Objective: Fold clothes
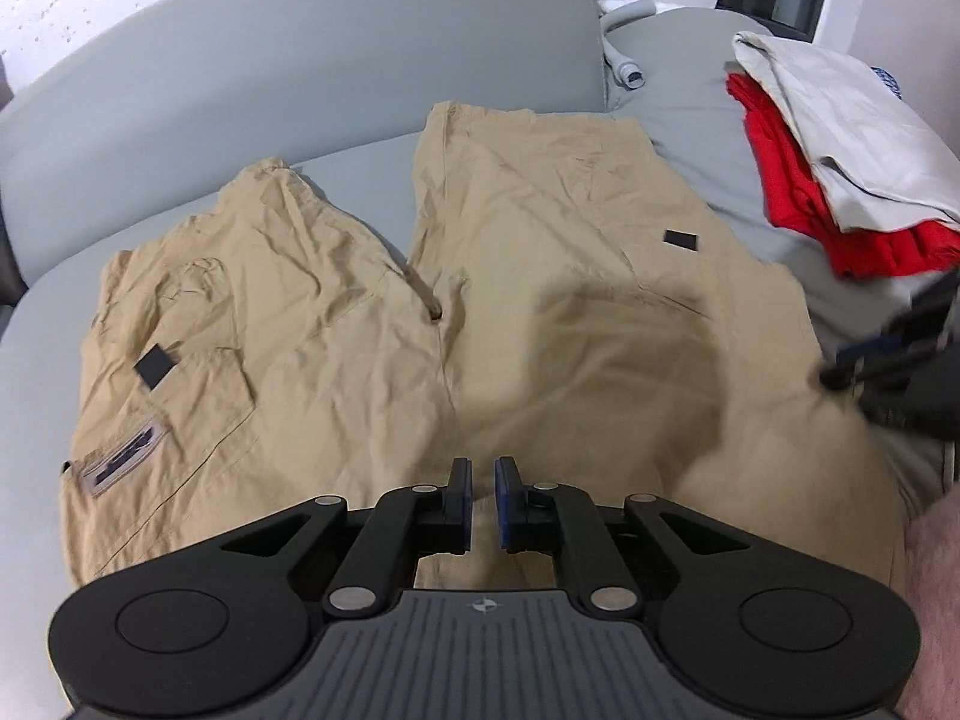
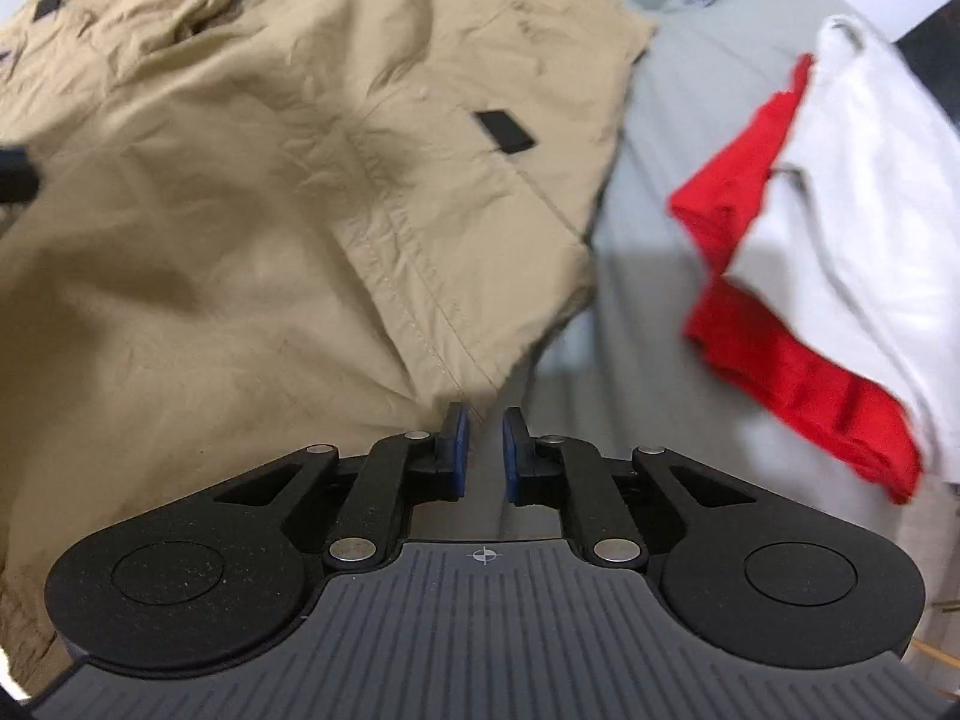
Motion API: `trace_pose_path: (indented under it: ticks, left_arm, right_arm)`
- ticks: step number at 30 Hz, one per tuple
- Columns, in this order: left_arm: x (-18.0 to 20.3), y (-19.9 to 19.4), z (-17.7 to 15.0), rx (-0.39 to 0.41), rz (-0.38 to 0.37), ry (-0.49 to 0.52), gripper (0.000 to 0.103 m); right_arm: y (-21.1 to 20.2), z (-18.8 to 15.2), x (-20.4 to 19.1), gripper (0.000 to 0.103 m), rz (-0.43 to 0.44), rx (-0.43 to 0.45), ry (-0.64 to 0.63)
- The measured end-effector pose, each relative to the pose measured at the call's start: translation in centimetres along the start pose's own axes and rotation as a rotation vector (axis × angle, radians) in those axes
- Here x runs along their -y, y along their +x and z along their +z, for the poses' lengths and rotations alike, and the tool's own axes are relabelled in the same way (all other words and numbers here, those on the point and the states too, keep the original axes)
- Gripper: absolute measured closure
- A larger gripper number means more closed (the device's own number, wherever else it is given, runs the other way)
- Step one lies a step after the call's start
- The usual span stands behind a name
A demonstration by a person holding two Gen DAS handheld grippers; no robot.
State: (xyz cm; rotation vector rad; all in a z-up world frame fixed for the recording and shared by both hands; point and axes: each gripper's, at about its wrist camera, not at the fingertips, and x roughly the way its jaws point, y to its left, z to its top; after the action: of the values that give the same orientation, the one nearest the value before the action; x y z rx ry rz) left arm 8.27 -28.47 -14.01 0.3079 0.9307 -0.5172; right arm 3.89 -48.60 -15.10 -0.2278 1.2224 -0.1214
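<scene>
A pair of tan cargo shorts [image 1: 480, 312] lies spread flat on a grey couch seat, both legs pointing away, with black patches on the pockets. My left gripper [image 1: 482, 471] hovers above the waist area, jaws a small gap apart, holding nothing. My right gripper [image 2: 482, 420] is at the shorts' [image 2: 270, 210] right edge near the waist corner, jaws a small gap apart and empty. The right gripper also shows blurred in the left wrist view [image 1: 852, 366].
A stack of folded clothes, red garment [image 1: 798, 198] under a whitish one [image 1: 852, 120], sits on the seat to the right, also in the right wrist view [image 2: 798, 360]. Grey backrest [image 1: 300, 60] behind. A grey hoodie with drawstring [image 1: 630, 72] lies at the back.
</scene>
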Motion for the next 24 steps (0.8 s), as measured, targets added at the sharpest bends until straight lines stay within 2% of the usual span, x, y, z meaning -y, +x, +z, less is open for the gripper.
trace_pose_path:
  ticks: [1, 2, 5, 6, 7, 8, 10, 11, 13, 16, 19, 21, 22, 24]
  left_arm:
    - [0.0, -0.2, -0.3, 0.003, -0.001, -0.005, 0.094]
    - [0.2, -0.3, -0.6, 0.004, -0.008, -0.004, 0.094]
    - [1.2, -0.2, -1.7, -0.026, -0.041, 0.045, 0.096]
    - [1.5, -0.1, -2.0, -0.046, -0.051, 0.057, 0.096]
    - [1.9, 0.3, -2.5, -0.098, -0.070, 0.072, 0.098]
    - [2.3, 0.2, -3.1, -0.102, -0.070, 0.101, 0.100]
    - [3.0, -0.4, -4.2, -0.121, -0.066, 0.138, 0.103]
    - [3.0, -0.6, -4.2, -0.128, -0.068, 0.127, 0.103]
    - [2.9, -1.4, -4.7, -0.149, -0.071, 0.096, 0.103]
    - [2.7, -2.7, -5.2, -0.149, -0.068, 0.075, 0.101]
    - [1.8, -5.1, -5.8, -0.112, -0.071, 0.027, 0.094]
    - [1.3, -6.7, -6.2, -0.065, -0.058, 0.006, 0.092]
    - [1.0, -7.7, -6.6, -0.017, -0.013, 0.002, 0.091]
    - [0.8, -8.0, -7.0, 0.001, 0.013, -0.005, 0.081]
  right_arm:
    - [-0.7, 0.1, -0.2, 0.086, -0.003, 0.025, 0.001]
    - [-2.3, 0.2, -1.9, 0.085, 0.036, 0.104, -0.028]
    - [-3.3, -0.3, -5.1, 0.084, 0.103, 0.173, -0.103]
    - [-2.5, -1.0, -6.3, 0.084, 0.105, 0.131, -0.153]
    - [-1.7, -1.7, -7.6, 0.084, 0.106, 0.084, -0.203]
    - [-2.4, -2.6, -7.5, 0.084, 0.078, 0.060, -0.213]
    - [-3.0, -3.3, -7.0, 0.085, 0.071, 0.042, -0.186]
    - [-3.3, -3.5, -5.9, 0.087, 0.089, 0.007, -0.134]
    - [-3.1, -4.4, -4.1, 0.089, 0.074, -0.094, -0.115]
    - [-4.0, -5.6, -3.5, 0.089, 0.052, -0.109, -0.111]
    - [-6.4, -6.1, -3.5, 0.084, 0.061, -0.046, -0.074]
    - [-8.8, -5.8, -4.9, 0.084, 0.127, 0.056, -0.067]
    - [-9.6, -5.6, -5.6, 0.084, 0.162, 0.092, -0.065]
    - [-10.1, -5.5, -6.4, 0.084, 0.205, 0.122, -0.062]
